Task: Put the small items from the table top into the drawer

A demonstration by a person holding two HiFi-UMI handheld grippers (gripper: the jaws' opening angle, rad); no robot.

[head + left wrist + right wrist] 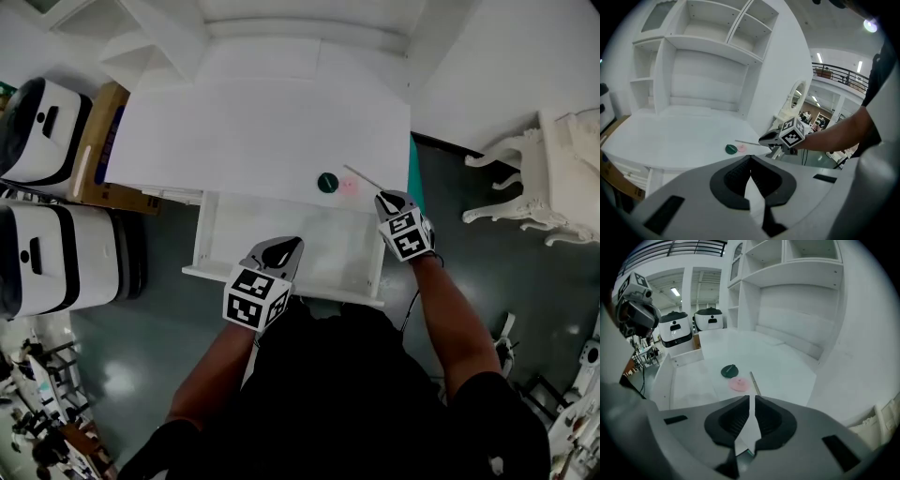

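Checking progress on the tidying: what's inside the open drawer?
The drawer shows bare white floor, nothing on it. The left tongs cover its front middle, unseen there. Green disc, pink disc and thin stick lie on the table top.

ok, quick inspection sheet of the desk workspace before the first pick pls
Surface: white desk top, bare apart from three small items near its front right edge; the drawer below it is pulled open and looks empty.
Job's things: green disc, pink disc beside it, thin stick to their right; none in the drawer yet.
Clutter: nothing seen.
Grippers: left gripper over the drawer's front, jaws together, empty; right gripper near the stick, jaws together, empty.
Cables: one dark cable hangs by the right forearm.
Surroundings: two white-and-black machines and a cardboard box to the left; white carved furniture to the right.
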